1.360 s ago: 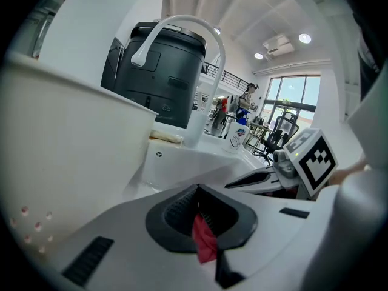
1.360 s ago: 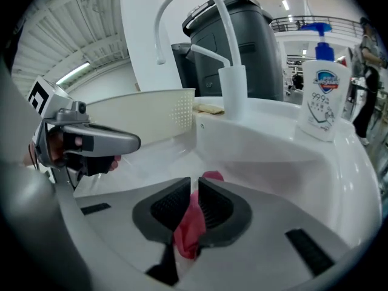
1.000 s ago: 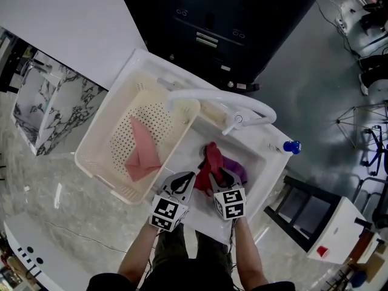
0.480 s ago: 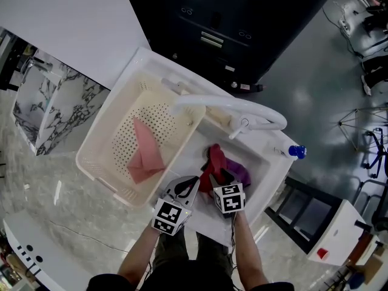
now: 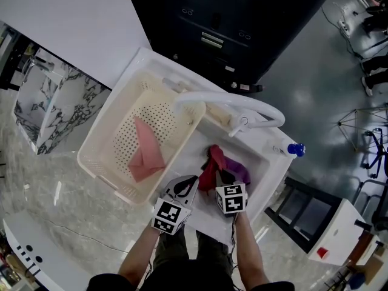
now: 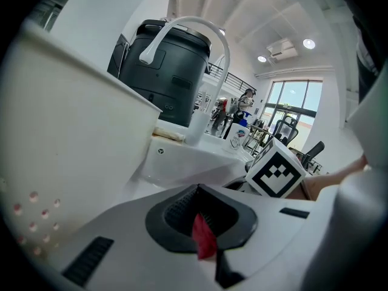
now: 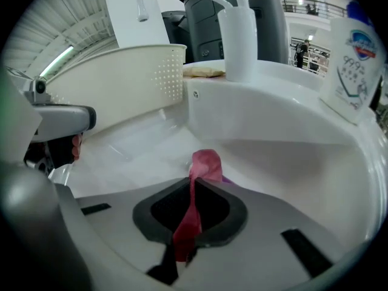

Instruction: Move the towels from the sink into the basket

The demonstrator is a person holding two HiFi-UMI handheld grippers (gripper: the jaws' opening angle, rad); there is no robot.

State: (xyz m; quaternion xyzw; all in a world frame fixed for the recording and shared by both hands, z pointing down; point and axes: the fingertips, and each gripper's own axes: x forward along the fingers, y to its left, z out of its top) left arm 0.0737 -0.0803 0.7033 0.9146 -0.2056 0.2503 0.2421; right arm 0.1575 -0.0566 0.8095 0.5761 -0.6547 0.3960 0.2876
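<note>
White sink [image 5: 262, 157] and cream perforated basket [image 5: 92, 149] sit side by side, sunk into a pale marble tabletop [image 5: 48, 193], with a dark cabinet [image 5: 224, 23] and glossy grey floor [image 5: 303, 83] beyond. A white faucet [image 5: 230, 103] arcs over both. In the sink a red towel [image 5: 212, 161] lies bunched on a purple towel [image 5: 240, 172]. The left gripper [image 5: 190, 182] has its fingers clamped on the red cloth's edge. The right gripper [image 5: 219, 177] has just been closing, and its fingers now pinch the same towel. A pink towel [image 5: 145, 153] lies in the basket.
</note>
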